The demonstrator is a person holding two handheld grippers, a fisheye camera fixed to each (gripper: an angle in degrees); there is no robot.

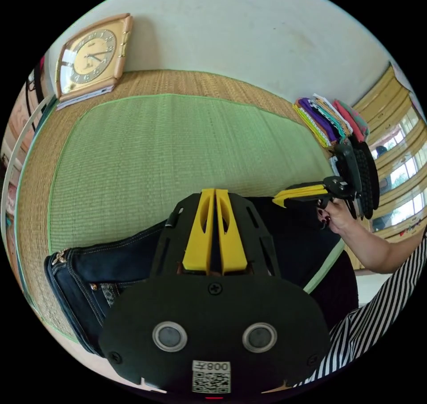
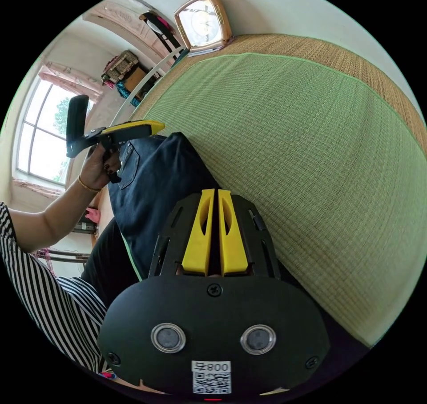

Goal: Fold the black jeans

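- Hovering just over the jeans (image 1: 111,262), both grippers are seen with jaws pressed together, nothing visibly pinched.
- Jeans are laid lengthwise along the mat (image 1: 147,155) edge: waistband nearer the left gripper (image 1: 215,194), legs toward the right gripper (image 2: 213,194).

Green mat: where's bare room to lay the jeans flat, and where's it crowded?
The green mat is bare from the jeans up to the clock by the wall. Crowded spots: the near edge, where jeans and both grippers sit, and the corner beside the stacked cloths.
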